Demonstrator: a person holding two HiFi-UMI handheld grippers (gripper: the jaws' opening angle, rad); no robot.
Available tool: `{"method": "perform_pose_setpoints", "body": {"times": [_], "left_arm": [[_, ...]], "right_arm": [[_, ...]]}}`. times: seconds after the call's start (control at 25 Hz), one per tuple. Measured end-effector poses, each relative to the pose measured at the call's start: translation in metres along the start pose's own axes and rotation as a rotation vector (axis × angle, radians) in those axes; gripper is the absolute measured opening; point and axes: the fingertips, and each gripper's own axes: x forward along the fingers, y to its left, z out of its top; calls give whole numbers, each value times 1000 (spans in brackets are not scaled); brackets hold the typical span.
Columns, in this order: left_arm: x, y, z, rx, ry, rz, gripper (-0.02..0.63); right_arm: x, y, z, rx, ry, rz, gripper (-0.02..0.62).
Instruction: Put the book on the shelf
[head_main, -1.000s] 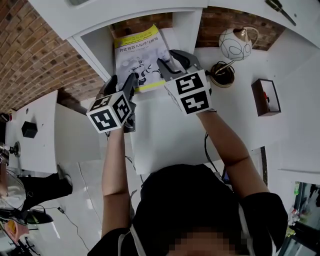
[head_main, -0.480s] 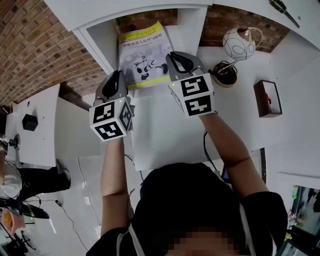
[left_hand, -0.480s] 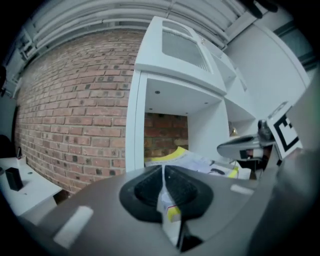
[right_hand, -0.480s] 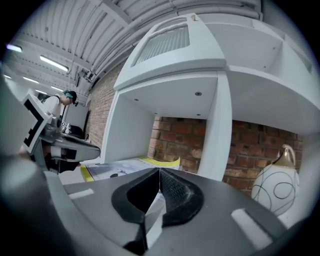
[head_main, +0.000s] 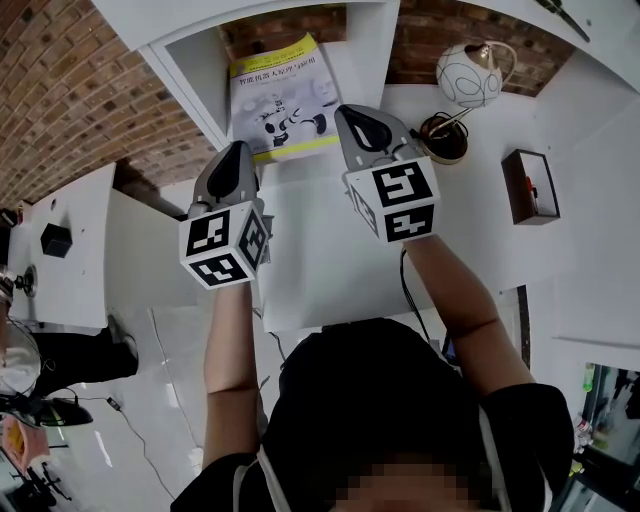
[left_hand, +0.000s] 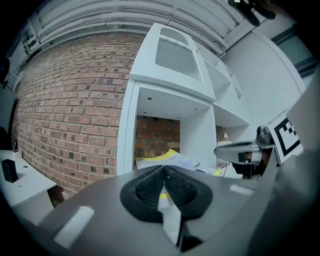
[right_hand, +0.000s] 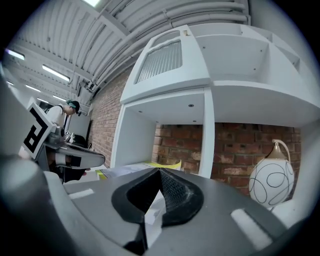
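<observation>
Book (head_main: 280, 95) lies flat, cover up, in open shelf (head_main: 195, 75) compartment; left gripper (head_main: 237, 150) jaws pressed together, nothing between them, tip just before book's near left corner; right gripper (head_main: 352, 113) likewise closed and empty, beside near right corner; contact with book unclear

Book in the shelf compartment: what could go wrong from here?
The book lies flat and skewed, its near edge about at the front of the shelf; a bump might slide it out.
The shut right gripper hangs close to its near corner and could catch it.
The round lamp beside that gripper could be knocked.
</observation>
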Motion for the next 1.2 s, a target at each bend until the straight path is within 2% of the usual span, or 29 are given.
{"method": "perform_pose_setpoints", "body": {"times": [0.4, 1.2], "left_arm": [[-19, -30, -14, 0, 9, -53, 8], [-47, -52, -55, -25, 84, -85, 8]], "right_arm": [[-29, 10, -14, 25, 7, 26, -3], [-60, 52, -53, 90, 89, 104, -3]]}}
